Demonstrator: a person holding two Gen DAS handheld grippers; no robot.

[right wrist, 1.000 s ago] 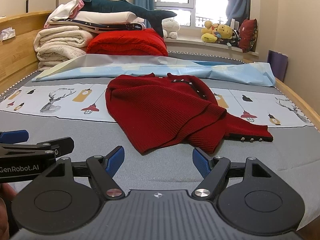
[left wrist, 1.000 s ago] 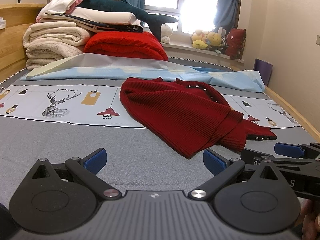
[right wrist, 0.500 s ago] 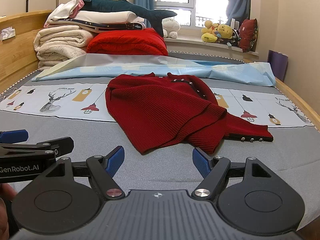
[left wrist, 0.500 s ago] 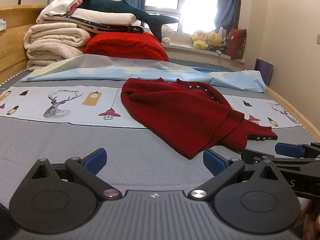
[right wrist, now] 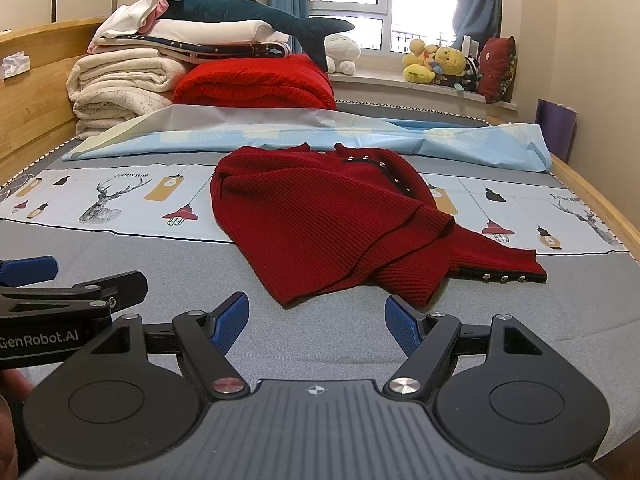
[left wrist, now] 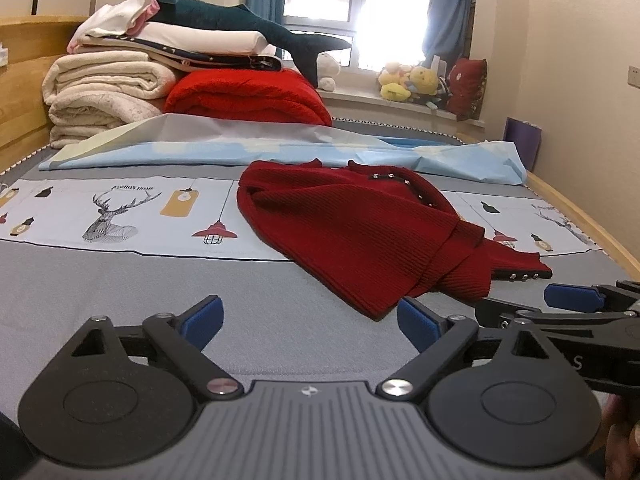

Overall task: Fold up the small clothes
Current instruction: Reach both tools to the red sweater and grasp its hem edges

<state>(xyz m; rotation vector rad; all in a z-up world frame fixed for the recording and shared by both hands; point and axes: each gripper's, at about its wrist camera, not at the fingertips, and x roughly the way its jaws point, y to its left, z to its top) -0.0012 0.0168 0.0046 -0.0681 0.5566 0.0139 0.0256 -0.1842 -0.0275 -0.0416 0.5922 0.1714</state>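
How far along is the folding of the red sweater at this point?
Done: nothing visible; the red sweater lies rumpled on the bed, its buttoned cuff trailing right. In hand: nothing. The left gripper is closing slightly with nothing between its pads, and the right gripper is open; both hover short of the near hem. Left: flattening the sweater, folding in the sleeves, folding the body.

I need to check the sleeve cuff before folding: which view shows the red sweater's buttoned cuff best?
The right wrist view: the cuff of the red sweater lies unobstructed, its studs clear. The left wrist view shows it nearer the edge.
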